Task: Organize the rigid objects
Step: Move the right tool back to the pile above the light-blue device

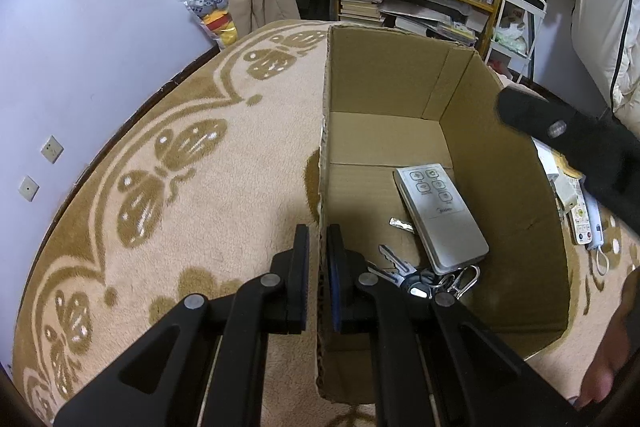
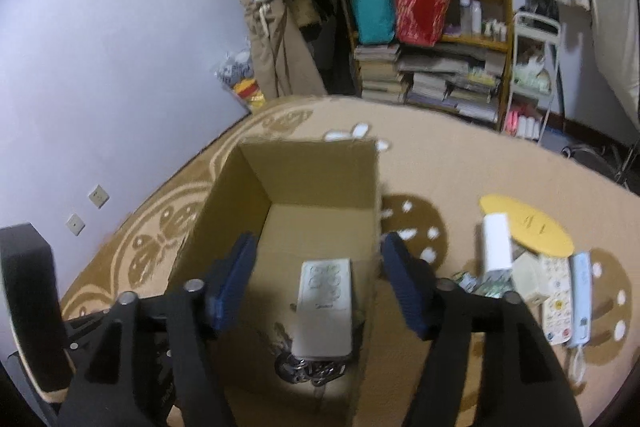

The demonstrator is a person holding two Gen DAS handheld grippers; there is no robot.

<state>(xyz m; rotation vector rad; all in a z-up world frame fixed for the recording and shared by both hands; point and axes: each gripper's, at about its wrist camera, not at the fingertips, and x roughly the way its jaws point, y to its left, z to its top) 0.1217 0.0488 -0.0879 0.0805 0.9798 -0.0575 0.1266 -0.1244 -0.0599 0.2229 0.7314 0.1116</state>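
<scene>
An open cardboard box (image 1: 400, 83) stands on a beige patterned blanket. My left gripper (image 1: 319, 239) is shut on the box's left wall, one pad on each side of the cardboard. A white remote (image 1: 440, 215) and a bunch of keys (image 1: 416, 279) lie on the box floor. In the right wrist view my right gripper (image 2: 320, 259) hangs open above the box (image 2: 312, 171), with nothing between its blue pads. The white remote (image 2: 326, 311) and the keys (image 2: 308, 367) lie below it.
Right of the box lies a pile: a white block (image 2: 496, 247), a yellow disc (image 2: 528, 227), a patterned remote (image 2: 558, 303) and a light blue remote (image 2: 580, 299). A cluttered shelf (image 2: 440, 27) stands behind the blanket. A hand (image 1: 612, 367) shows at bottom right.
</scene>
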